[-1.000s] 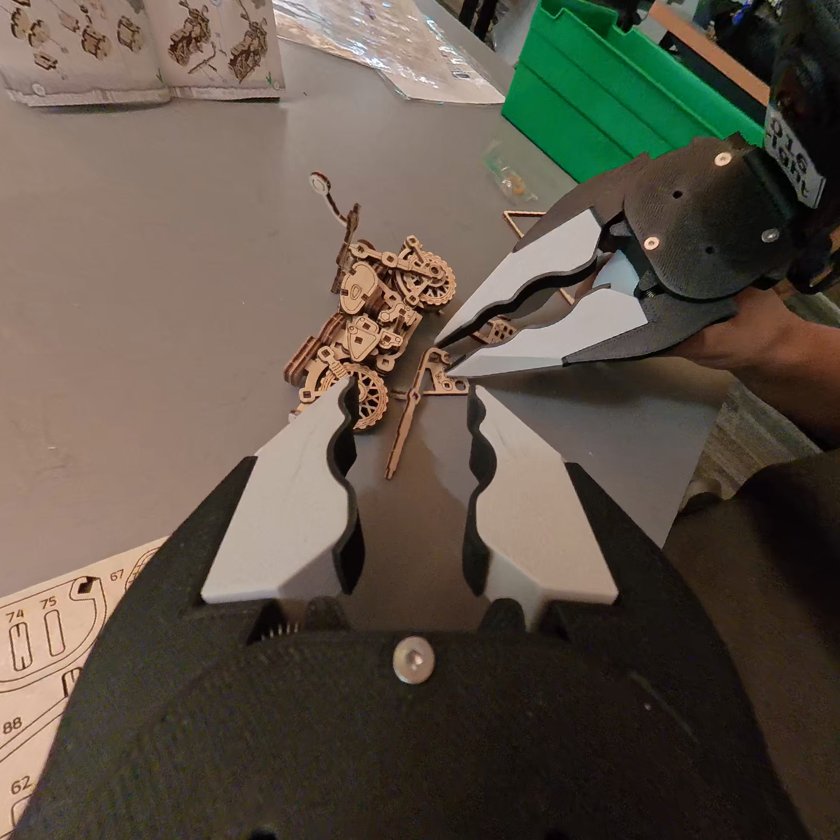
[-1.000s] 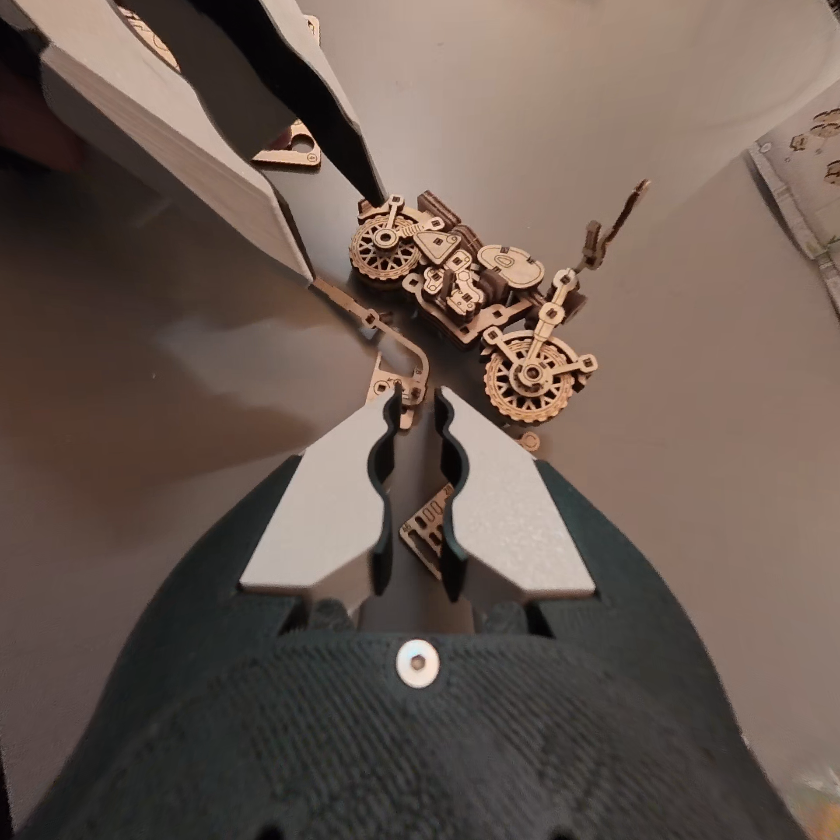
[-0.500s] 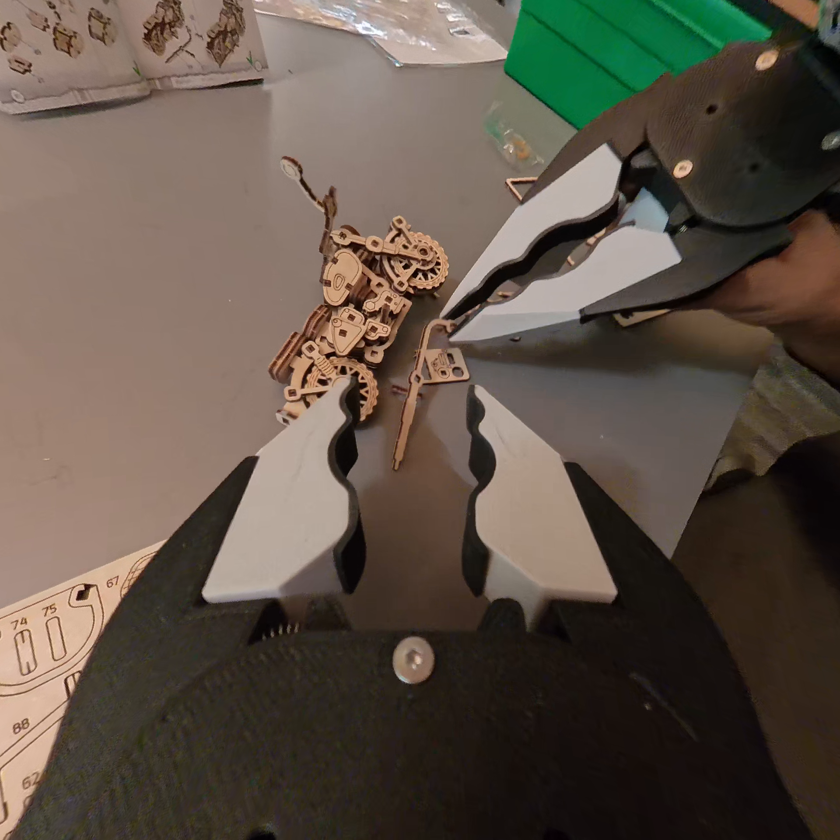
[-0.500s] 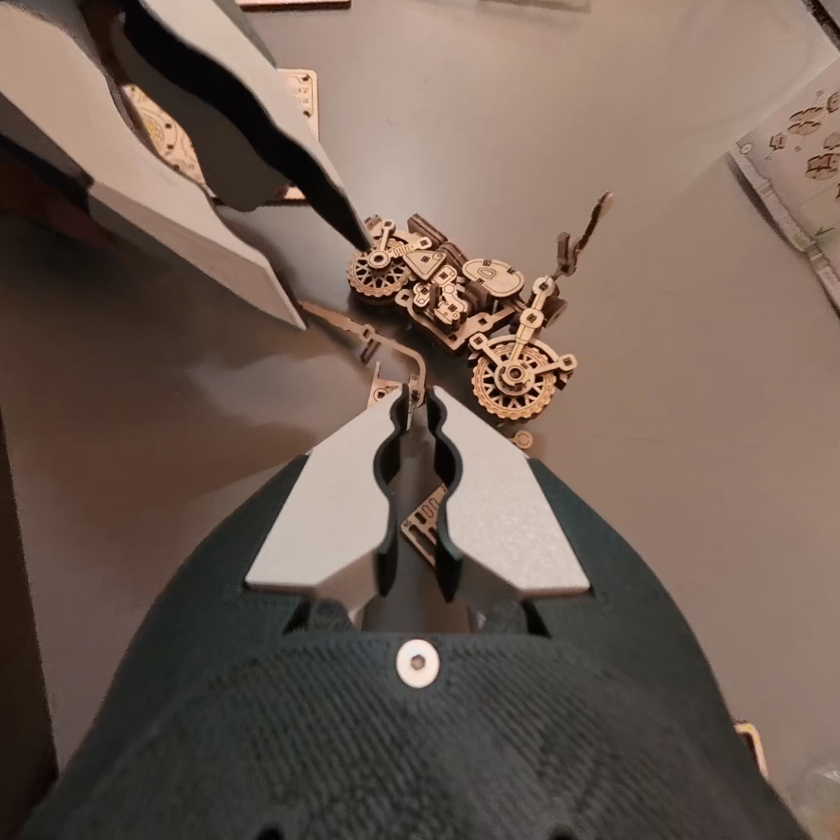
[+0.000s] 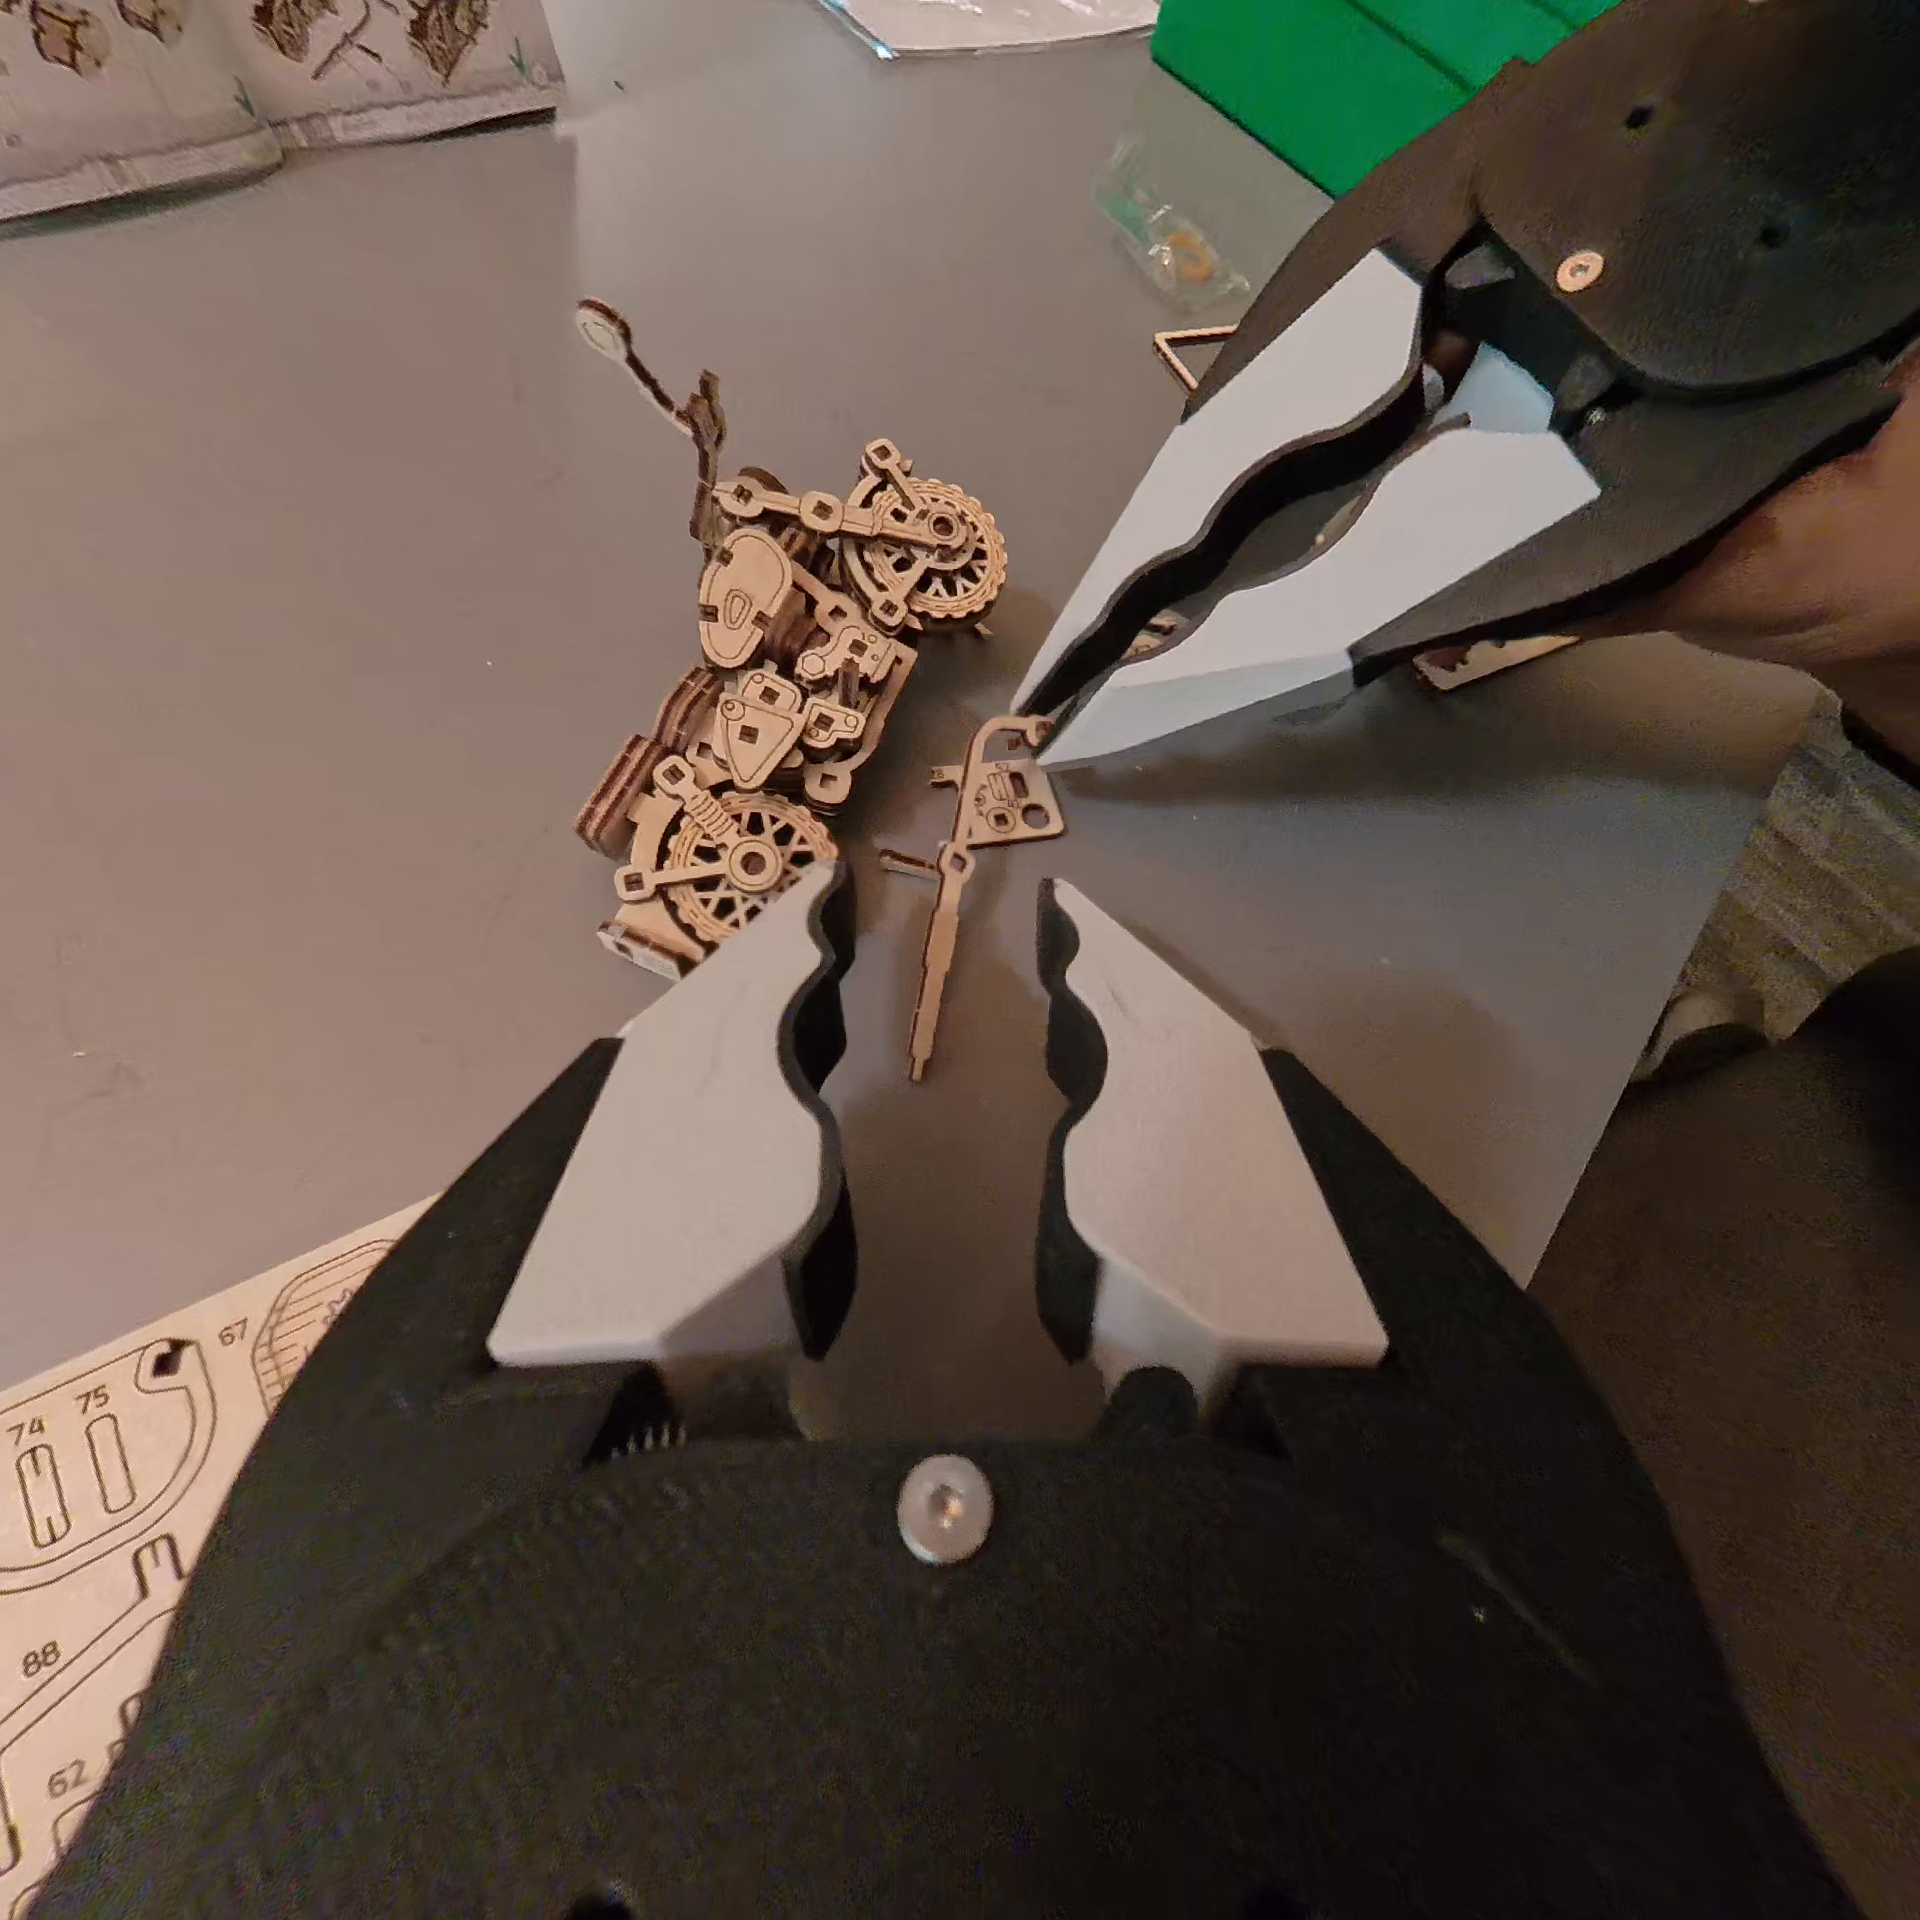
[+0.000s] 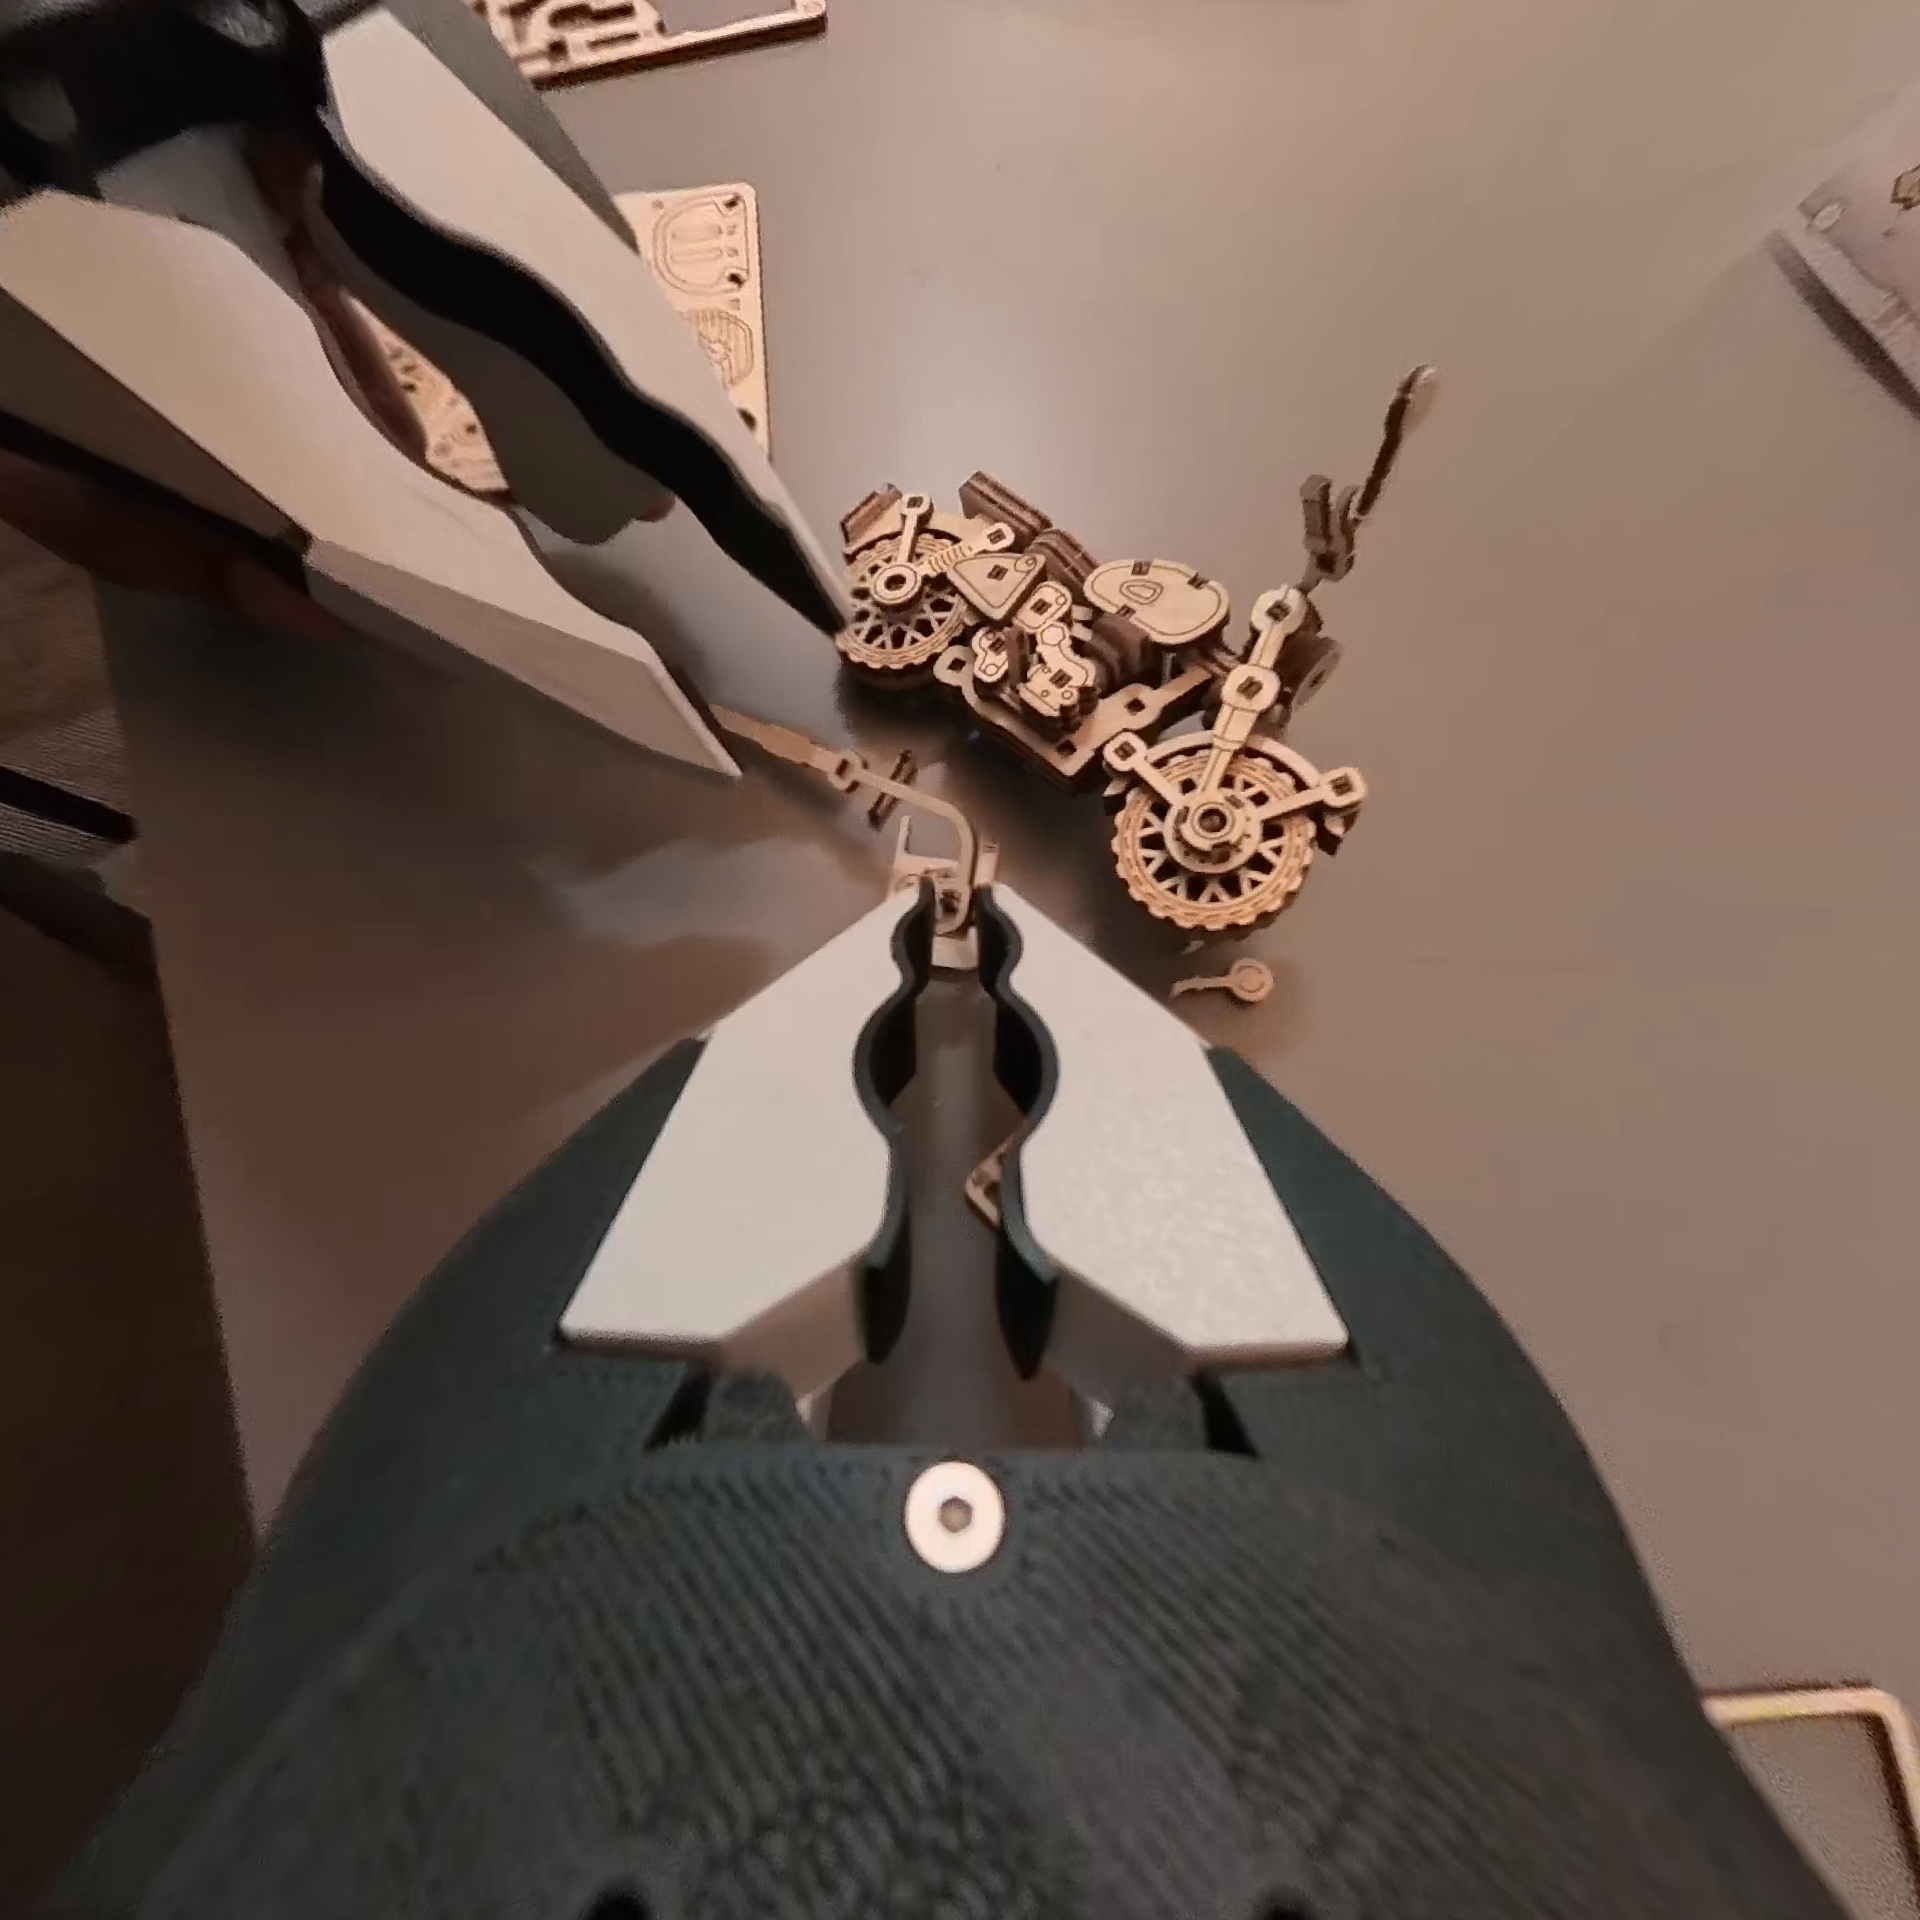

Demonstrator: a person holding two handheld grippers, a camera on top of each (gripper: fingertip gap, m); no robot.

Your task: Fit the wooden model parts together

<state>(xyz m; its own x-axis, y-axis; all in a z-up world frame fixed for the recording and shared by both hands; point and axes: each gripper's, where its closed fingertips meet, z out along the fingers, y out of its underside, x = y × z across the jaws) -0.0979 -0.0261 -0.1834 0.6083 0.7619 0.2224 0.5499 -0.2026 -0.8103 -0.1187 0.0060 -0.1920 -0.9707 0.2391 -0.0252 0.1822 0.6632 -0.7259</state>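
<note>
A wooden motorcycle model (image 5: pixel 790 707) lies on its side on the grey table (image 5: pixel 312 520); it also shows in the right wrist view (image 6: pixel 1101 665). A flat wooden part with a long rod and a hooked end (image 5: pixel 971 831) lies just right of it. My right gripper (image 6: pixel 951 909) is shut on the hooked end of this part (image 6: pixel 935 831), low at the table; it shows in the left wrist view (image 5: pixel 1039 727). My left gripper (image 5: pixel 940 894) is open and empty, with the rod's end between its fingers. It shows in the right wrist view (image 6: pixel 784 696), one tip next to the model's rear wheel.
A green bin (image 5: pixel 1330 73) and a small plastic bag (image 5: pixel 1174 239) are at the far right. A booklet (image 5: pixel 260 73) lies at the back and a parts sheet (image 5: pixel 94 1455) near left. A small loose piece (image 6: pixel 1236 982) lies by the front wheel. The table edge runs close on the right. The grippers' ends are close to 5 cm from one another. The small loose piece (image 6: pixel 1236 982) is about 5 cm from my right fingertips.
My right gripper's fingers have closed from a narrow gap onto the hooked end of the flat part. The left gripper stays open and has shifted only slightly.
</note>
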